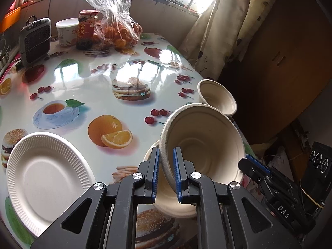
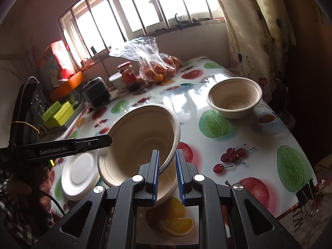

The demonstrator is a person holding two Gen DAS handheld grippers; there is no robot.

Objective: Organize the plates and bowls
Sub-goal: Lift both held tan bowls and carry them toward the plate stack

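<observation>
Both grippers pinch the same tilted beige bowl (image 1: 204,145). Left gripper (image 1: 166,173): jaws narrow, clamped on the bowl's left rim wall. Right gripper (image 2: 167,173): jaws narrow, clamped on the opposite rim. The bowl is off the counter (image 1: 87,78), mouth tipped toward the cameras, over another bowl (image 1: 166,199) sitting at the near edge. A third bowl (image 2: 235,97) stands upright far right, well apart. White paper plates (image 1: 44,178) are stacked at near left, clear of the bowls.
</observation>
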